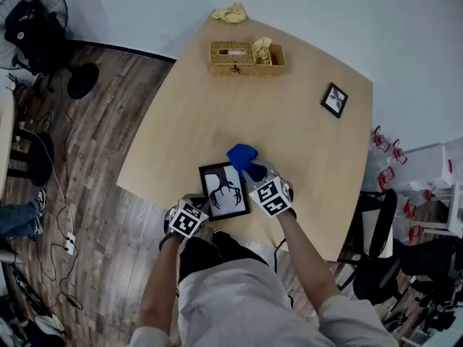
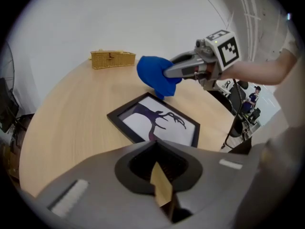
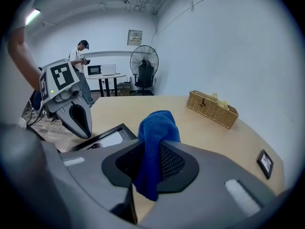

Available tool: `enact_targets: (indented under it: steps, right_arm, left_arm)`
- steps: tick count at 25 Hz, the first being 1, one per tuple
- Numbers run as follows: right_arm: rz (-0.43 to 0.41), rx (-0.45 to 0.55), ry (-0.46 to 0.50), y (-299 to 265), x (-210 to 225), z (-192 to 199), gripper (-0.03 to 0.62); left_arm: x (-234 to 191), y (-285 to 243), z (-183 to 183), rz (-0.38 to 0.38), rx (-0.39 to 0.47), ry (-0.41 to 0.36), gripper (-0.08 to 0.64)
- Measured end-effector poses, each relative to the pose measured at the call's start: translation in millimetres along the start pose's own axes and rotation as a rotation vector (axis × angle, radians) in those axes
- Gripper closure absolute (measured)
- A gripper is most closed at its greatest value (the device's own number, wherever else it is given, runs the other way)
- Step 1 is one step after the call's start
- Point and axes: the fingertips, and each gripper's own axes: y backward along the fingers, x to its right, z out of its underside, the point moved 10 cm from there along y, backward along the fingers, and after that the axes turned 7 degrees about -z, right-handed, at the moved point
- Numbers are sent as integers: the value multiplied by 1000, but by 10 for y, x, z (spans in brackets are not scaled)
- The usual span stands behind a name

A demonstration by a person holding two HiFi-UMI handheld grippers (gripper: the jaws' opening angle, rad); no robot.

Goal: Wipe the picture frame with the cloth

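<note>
A black picture frame [image 1: 224,189] with a dark antler print lies flat near the table's front edge, also seen in the left gripper view [image 2: 164,128] and the right gripper view [image 3: 106,138]. My right gripper [image 1: 254,170] is shut on a blue cloth [image 1: 241,154], which hangs bunched just above the frame's far right corner [image 2: 152,74]. The cloth [image 3: 156,132] fills the right gripper's [image 3: 151,144] jaws. My left gripper [image 1: 204,207] is shut at the frame's near left corner, which its jaws [image 2: 155,151] hide; whether it touches the frame is unclear.
A wicker basket [image 1: 246,58] stands at the table's far side, with a yellow cloth [image 1: 230,12] behind it. A small black frame [image 1: 334,100] lies at the right. A fan [image 3: 144,70], chairs [image 1: 376,223] and a person [image 3: 80,56] are beyond the table.
</note>
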Motion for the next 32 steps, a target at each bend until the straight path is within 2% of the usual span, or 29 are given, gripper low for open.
enact_targets:
  steps: [3,8,11,13,16,25,32]
  right_arm:
    - [11,-16,21,-138,76,-61,525]
    - [16,-60,94,-387,179,-96,525]
    - [-54,-178,146,-603,109,59,525]
    - [-99,-216,121,-717,32,219,520]
    - [-97,-183,79,-733,7,279,518]
    - [-125,-184,88,-695,-16,290,520]
    - [-149,-184,100,-546,-190,427,520]
  left_arm:
    - [-9,-90,-42,22,-51,-52,508]
    - [-35,-193,-89,52,-78,-142,508]
    - [-1,-203,-83,59,-92,-173,508]
    - [1,-201,-78,66,-100,-169,508]
    - [-20,-189,-95,80,-121,-181,508]
    - [-47,-189,-77,68,-98,-148,508]
    - [-24,-192,-74,49,-107,-142,508]
